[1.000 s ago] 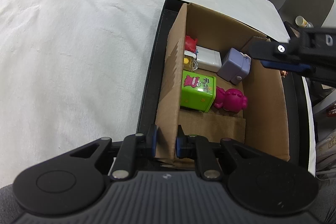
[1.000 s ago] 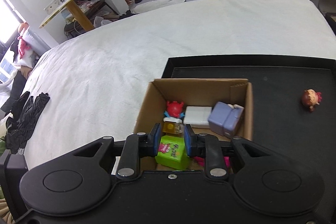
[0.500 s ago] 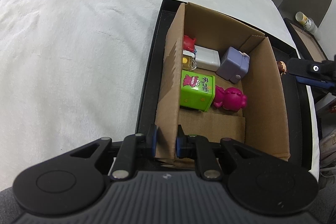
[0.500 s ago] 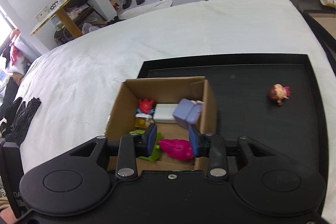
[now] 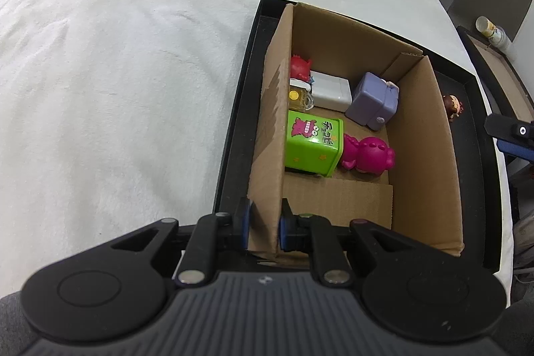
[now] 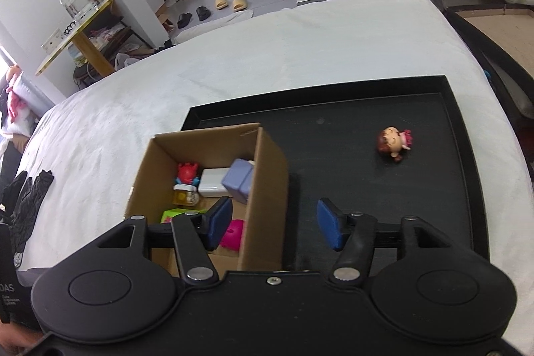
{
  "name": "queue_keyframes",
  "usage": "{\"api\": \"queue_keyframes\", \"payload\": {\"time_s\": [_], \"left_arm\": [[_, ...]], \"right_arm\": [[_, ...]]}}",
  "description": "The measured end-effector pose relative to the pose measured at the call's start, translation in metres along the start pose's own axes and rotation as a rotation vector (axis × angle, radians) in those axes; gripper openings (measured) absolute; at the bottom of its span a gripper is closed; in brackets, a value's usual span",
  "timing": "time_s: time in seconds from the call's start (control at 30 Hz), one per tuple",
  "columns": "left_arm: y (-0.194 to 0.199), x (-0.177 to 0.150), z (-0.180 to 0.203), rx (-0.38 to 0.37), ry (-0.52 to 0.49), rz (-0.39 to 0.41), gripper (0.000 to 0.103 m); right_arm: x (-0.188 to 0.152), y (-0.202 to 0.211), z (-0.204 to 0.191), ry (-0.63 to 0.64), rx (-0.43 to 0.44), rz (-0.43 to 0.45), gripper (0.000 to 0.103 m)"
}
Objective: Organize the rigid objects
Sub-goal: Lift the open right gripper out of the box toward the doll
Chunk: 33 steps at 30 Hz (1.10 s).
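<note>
Pinching the cardboard box [image 5: 427, 135] wall with my left gripper [image 5: 264, 226] steadies it. My right gripper [image 6: 273, 224], its fingers just spreading with nothing between them, faces the doll [image 6: 393, 144] on the tray [image 6: 464, 189].

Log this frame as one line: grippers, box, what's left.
left gripper: shut on cardboard box wall | right gripper: open, jaws just opening, empty | remaining: doll figure on black tray, outside box

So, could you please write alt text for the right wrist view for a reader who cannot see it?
The right gripper hangs open and empty, its jaws having just been opening, above a black tray on a white bed. To its left stands a cardboard box of small toys; a doll figure lies alone on the tray ahead.
</note>
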State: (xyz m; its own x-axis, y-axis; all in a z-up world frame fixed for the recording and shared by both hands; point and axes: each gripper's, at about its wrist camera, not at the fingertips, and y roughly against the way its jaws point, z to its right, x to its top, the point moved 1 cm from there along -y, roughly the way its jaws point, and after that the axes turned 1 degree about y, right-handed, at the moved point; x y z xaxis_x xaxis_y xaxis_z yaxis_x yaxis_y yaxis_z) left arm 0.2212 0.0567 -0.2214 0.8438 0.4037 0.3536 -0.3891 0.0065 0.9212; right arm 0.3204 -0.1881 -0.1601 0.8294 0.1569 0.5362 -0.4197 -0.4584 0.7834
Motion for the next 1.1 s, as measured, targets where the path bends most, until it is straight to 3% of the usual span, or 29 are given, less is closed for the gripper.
{"api": "queue_keyframes", "payload": {"time_s": [0.4,0.8,1.1], "left_arm": [[-0.003,0.0,0.004,0.027,0.001,-0.002,0.014],[-0.004,0.0,0.008,0.045,0.004,-0.005,0.013],[-0.004,0.0,0.007,0.047,0.016,-0.009,0.013]], "right_arm": [[-0.013,-0.006,0.03,0.028,-0.063,0.071,0.082],[-0.009,-0.023,0.051,-0.001,-0.067,0.08,0.083],[-0.002,-0.037,0.076,-0.085,-0.056,0.038,0.083]]}}
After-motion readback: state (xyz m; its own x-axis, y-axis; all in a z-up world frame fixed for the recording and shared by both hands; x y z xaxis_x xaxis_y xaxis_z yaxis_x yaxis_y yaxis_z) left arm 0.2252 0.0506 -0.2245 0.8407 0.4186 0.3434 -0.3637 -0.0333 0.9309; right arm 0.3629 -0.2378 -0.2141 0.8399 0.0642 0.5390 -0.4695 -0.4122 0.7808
